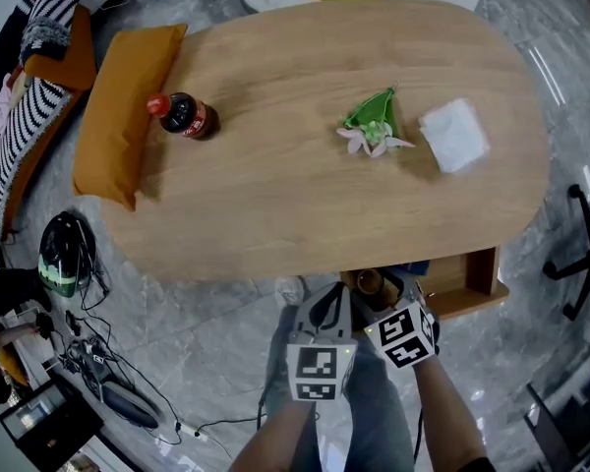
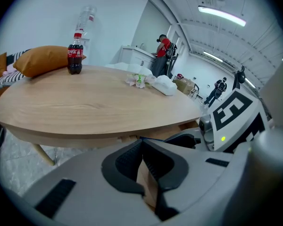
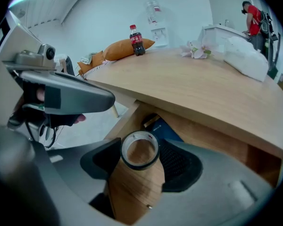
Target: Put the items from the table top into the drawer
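Observation:
On the oval wooden table [image 1: 275,195] stand a cola bottle [image 1: 182,116], a green-wrapped flower [image 1: 374,126] and a white folded cloth [image 1: 454,136]. The bottle [image 2: 75,54] and flower [image 2: 137,80] also show in the left gripper view. Below the table's near edge the drawer [image 1: 472,285] is pulled out, with a blue item [image 3: 164,126] inside. My right gripper [image 3: 139,147] is shut on a tape roll [image 3: 139,161] above the drawer; this tape roll [image 1: 370,282] lies at the drawer's left end. My left gripper [image 2: 141,142] is shut on nothing, left of the right gripper [image 1: 382,291].
An orange pillow [image 1: 128,106] lies on the table's left end, with striped cushions [image 1: 25,116] beyond it. A helmet [image 1: 59,259] and cables [image 1: 108,372] lie on the floor at left. An office chair base [image 1: 585,254] stands at right.

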A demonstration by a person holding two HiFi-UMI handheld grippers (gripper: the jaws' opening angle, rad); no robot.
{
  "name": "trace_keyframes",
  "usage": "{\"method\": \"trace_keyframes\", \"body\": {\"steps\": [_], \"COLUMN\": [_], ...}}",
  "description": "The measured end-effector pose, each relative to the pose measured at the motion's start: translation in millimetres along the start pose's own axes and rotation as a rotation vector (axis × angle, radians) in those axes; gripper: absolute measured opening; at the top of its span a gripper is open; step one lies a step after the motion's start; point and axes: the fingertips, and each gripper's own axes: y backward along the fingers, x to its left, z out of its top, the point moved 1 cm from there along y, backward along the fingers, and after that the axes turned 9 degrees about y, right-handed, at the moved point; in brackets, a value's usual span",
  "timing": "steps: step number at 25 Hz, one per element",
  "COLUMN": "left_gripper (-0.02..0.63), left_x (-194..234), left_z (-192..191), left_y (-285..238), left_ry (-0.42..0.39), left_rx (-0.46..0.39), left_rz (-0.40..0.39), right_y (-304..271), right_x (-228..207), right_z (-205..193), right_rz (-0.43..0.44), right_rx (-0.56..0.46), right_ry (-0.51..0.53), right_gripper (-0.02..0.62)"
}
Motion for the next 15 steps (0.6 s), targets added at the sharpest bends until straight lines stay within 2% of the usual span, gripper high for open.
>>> {"method": "trace_keyframes", "body": {"steps": [7,15], "left_gripper": [0.011,0.011], "left_x": [-0.4,-0.1], "left_z": [-1.5,-1.6], "left_y": [-4.7,-5.9], "left_ry": [-0.001,-0.017], "left_rx": [0.010,0.023], "left_rz": [-0.001,-0.006], "right_y": [-8.1,-15.8], "right_x": [0.5,-2.7], "right_z": [-7.4,-7.3], "right_rz": [-0.004,-0.019], "right_rx": [0.035,0.041], "right_ry": [0.034,0.012], "right_gripper": [0.252,0.252]}}
